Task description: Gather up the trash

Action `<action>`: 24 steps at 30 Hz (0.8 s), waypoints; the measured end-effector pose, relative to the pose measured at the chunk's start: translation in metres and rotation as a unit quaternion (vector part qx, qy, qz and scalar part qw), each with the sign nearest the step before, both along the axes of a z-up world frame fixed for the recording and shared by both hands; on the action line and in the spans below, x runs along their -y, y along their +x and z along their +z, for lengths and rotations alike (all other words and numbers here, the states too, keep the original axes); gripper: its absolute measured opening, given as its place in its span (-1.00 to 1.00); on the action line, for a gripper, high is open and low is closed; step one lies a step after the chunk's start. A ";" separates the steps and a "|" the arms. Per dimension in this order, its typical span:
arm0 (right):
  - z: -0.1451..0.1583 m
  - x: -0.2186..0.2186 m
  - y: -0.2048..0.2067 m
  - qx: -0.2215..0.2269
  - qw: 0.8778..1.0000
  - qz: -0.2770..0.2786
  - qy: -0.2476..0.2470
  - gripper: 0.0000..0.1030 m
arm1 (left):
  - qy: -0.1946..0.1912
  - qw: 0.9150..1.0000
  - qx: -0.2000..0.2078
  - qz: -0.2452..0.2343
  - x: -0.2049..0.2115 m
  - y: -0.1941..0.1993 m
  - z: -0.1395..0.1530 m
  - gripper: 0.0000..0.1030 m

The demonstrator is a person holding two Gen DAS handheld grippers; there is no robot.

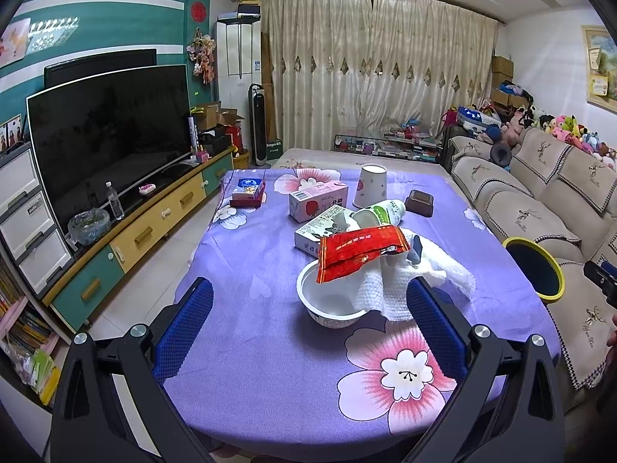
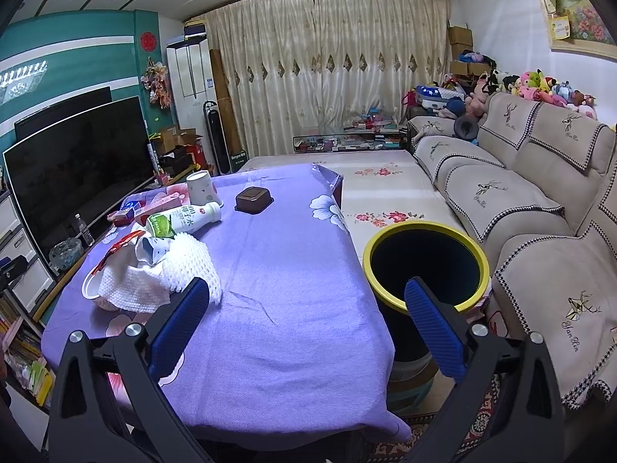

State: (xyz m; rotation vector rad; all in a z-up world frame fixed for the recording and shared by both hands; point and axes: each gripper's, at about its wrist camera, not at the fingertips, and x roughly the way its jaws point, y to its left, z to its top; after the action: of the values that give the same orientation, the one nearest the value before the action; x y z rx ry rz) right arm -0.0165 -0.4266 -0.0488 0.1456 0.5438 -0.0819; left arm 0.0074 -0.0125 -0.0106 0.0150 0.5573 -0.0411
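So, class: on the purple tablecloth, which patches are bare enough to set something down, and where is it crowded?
Bare: the near strip between the white bowl and the front edge, and the side toward the yellow-rimmed bin, up to the brown dish. Crowded: around the bowl, red wrapper, bottle and boxes.

We read little. In the right wrist view, the sofa cover (image 2: 555, 301) at lower right carries embroidered script, "Yan Bin" as best we make it out. The tower fan (image 2: 225, 154) at centre left shows "Dergeo", unclearly. The milk bottle's (image 2: 185, 220) label is unreadable to us.
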 end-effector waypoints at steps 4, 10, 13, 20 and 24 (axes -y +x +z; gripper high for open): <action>-0.001 0.000 0.001 -0.002 1.000 0.000 0.001 0.88 | 0.000 1.000 -0.002 0.000 0.000 0.001 -0.003 0.92; -0.002 0.001 0.002 -0.003 1.000 0.000 0.002 0.88 | 0.000 1.000 -0.002 0.000 0.001 0.002 -0.003 0.92; -0.001 0.001 0.002 -0.003 1.000 0.000 0.002 0.88 | 0.000 1.000 -0.002 0.000 0.000 0.002 -0.003 0.92; -0.002 0.001 0.002 -0.004 1.000 0.000 0.003 0.88 | 0.000 1.000 -0.006 0.000 0.002 0.004 -0.008 0.92; -0.004 0.001 0.002 -0.005 1.000 0.000 0.003 0.88 | -0.001 1.000 -0.006 0.000 0.001 0.004 -0.007 0.92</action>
State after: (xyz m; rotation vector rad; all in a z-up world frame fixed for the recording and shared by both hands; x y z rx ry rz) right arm -0.0146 -0.4275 -0.0524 0.1518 0.5538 -0.0803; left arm 0.0116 -0.0135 -0.0179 0.0135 0.5702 -0.0406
